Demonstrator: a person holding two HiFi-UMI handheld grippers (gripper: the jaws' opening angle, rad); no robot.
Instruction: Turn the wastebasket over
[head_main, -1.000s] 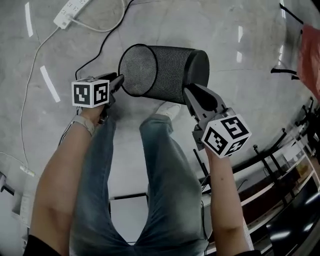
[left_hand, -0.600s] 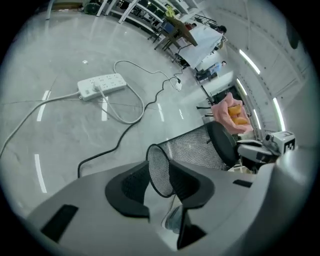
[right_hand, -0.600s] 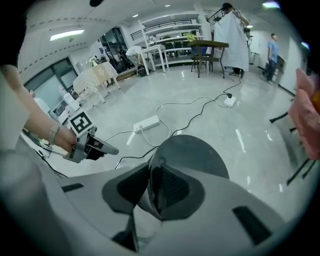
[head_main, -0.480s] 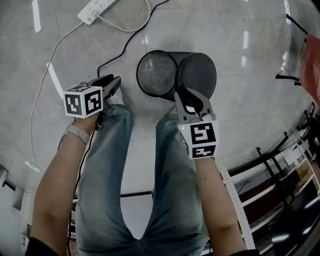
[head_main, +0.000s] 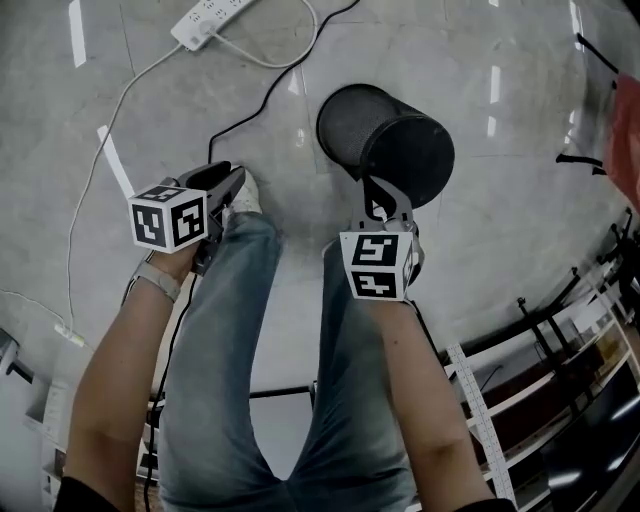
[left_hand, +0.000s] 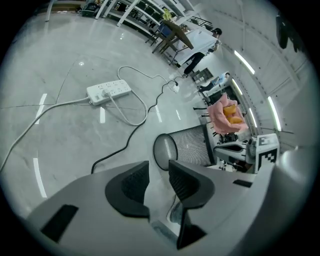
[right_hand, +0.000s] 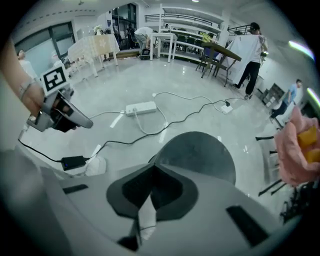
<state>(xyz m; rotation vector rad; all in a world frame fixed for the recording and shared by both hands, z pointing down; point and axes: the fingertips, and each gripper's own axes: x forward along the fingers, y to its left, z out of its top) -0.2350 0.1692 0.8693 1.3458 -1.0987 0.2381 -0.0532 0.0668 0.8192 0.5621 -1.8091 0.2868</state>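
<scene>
The black mesh wastebasket (head_main: 385, 140) lies tipped on the floor. Its solid base faces me and its mouth points away to the upper left. The right gripper (head_main: 378, 190) points steeply down just behind the base, shut with nothing between its jaws; whether the tips touch the basket cannot be told. In the right gripper view the base of the wastebasket (right_hand: 200, 152) fills the space past the shut right gripper (right_hand: 152, 167). The left gripper (head_main: 235, 178) hangs open and empty, well left of the basket. The left gripper view shows the left gripper (left_hand: 159, 170) with the wastebasket (left_hand: 192, 147) beyond it.
A white power strip (head_main: 210, 20) with white and black cables lies on the floor at the upper left. My white shoe (head_main: 243, 195) is beside the left gripper. Dark racks (head_main: 560, 340) line the right side, with a red cloth (head_main: 625, 130) above them.
The basket has swung from lying with its mouth to the left until its base faces me, and shifted right. The right gripper followed behind the base and closed. The left gripper drew away from the rim.
</scene>
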